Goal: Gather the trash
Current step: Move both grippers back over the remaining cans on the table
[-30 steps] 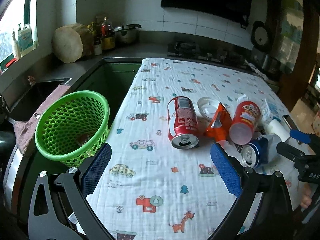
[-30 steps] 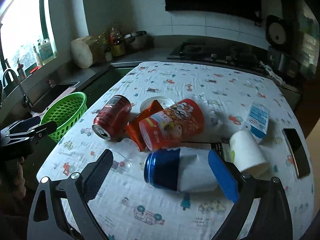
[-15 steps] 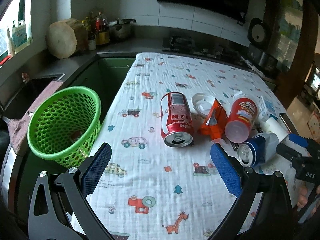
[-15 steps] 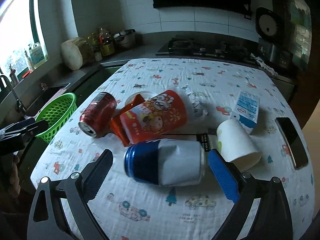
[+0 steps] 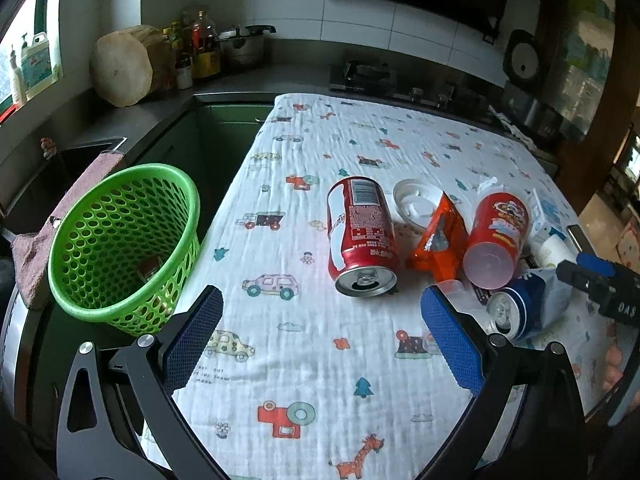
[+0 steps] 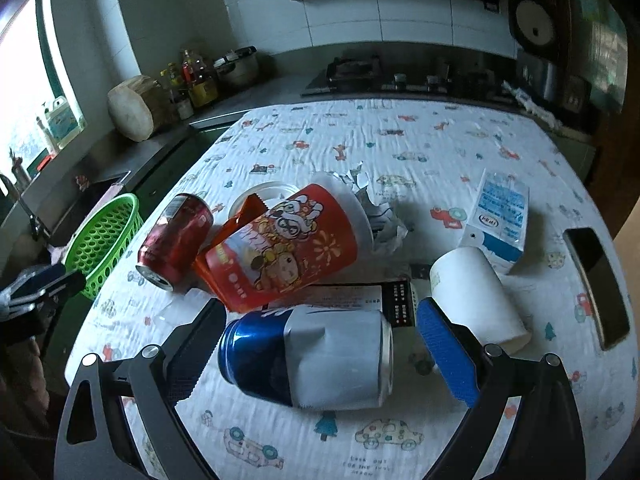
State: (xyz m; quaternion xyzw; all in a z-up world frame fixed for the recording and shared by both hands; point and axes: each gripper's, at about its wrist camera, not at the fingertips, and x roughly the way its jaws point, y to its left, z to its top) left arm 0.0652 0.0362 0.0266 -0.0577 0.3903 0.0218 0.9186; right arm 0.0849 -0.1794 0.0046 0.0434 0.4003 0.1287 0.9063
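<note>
A dented blue and white can [image 6: 312, 356] lies on its side between the fingers of my open right gripper [image 6: 320, 340]; the pads stand on either side, not closed on it. It also shows in the left wrist view [image 5: 524, 308]. Behind it lie a red snack cup [image 6: 288, 248], an orange wrapper [image 5: 438, 240], a red can [image 5: 360, 236], a white paper cup [image 6: 476, 296] and a milk carton [image 6: 500, 216]. My left gripper [image 5: 320, 340] is open and empty over the cloth, short of the red can. A green basket [image 5: 120, 240] stands at the table's left edge.
A white lid [image 5: 416, 204] and crumpled paper [image 6: 384, 220] lie behind the cup. A phone [image 6: 596, 284] lies at the table's right edge. A sink and a counter with bottles [image 5: 196, 56] and a wood block [image 5: 124, 64] are at the left.
My right gripper has moved forward and down, so the blue and white can now sits between its fingers. My left gripper has drifted slightly; the red can looks a little nearer.
</note>
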